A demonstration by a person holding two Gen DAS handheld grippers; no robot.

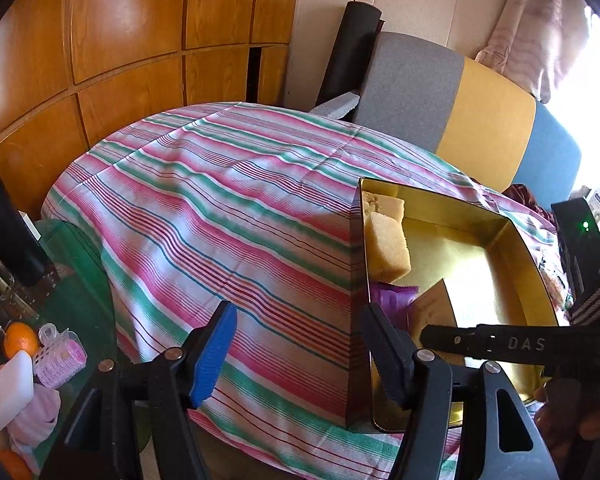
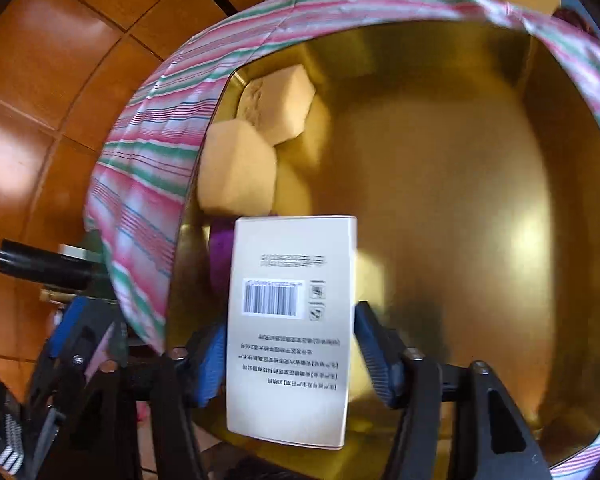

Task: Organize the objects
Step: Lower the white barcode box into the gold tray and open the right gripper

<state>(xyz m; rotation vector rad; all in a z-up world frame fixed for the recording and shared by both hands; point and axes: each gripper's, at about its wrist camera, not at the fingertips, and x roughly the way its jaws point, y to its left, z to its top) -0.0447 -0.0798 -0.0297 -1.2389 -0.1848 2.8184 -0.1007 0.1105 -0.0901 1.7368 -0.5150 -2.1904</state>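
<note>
Where striped tablecloth [image 1: 220, 216] covers the table, wooden cabinets [image 1: 120, 28] stand behind.

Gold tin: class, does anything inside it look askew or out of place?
Yes. The white carton leans tilted over the purple packet instead of lying flat on the gold tin floor, between the right gripper fingers. The two sponge blocks are jumbled in one corner.

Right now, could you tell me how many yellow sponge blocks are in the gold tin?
2: one yellow sponge block in the far-left corner, one just nearer; more may be hidden.

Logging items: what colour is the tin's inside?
Shiny gold tin; right wrist view shows it best.
</note>
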